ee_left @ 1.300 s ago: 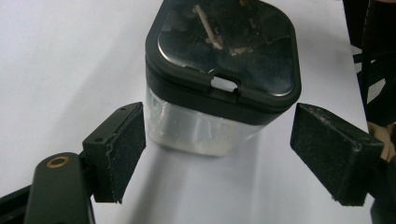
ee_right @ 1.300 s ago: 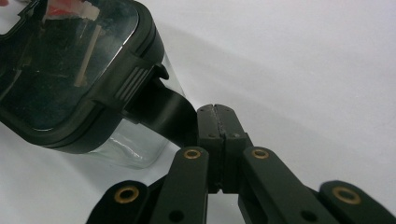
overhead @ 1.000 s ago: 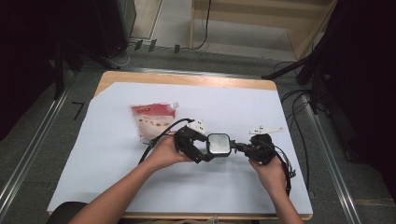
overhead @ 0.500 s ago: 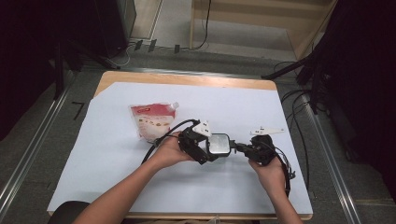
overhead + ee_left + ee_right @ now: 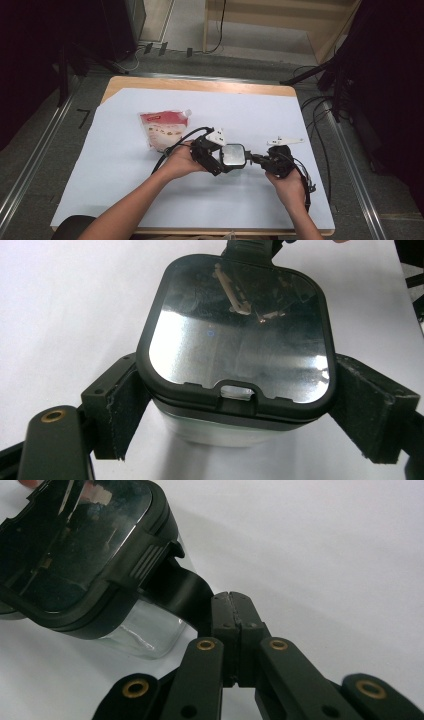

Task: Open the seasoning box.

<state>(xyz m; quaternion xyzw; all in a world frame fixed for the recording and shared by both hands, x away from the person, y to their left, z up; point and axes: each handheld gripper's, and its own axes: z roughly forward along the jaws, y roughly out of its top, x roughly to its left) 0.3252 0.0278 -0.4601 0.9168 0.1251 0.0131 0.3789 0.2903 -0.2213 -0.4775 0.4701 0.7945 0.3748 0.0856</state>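
A clear square container (image 5: 233, 156) with a black-rimmed see-through lid (image 5: 235, 335) sits low over the white sheet near the table's middle. My left gripper (image 5: 225, 161) is shut on it, with a foam pad (image 5: 117, 405) pressed against each side wall. A black latch tab (image 5: 180, 592) hangs from the lid's edge. My right gripper (image 5: 232, 611) comes in from the right and is shut on that tab, its jaws together. In the high view the right gripper (image 5: 254, 159) meets the container's right edge.
A red and white spouted pouch (image 5: 162, 127) lies flat to the left, behind the left hand. The white sheet (image 5: 300, 200) covers most of the wooden table (image 5: 200, 84). Cables trail from both grippers, and a metal rail runs along each side.
The left hand with the container has edged very slightly to the right. Both grips look the same as before.
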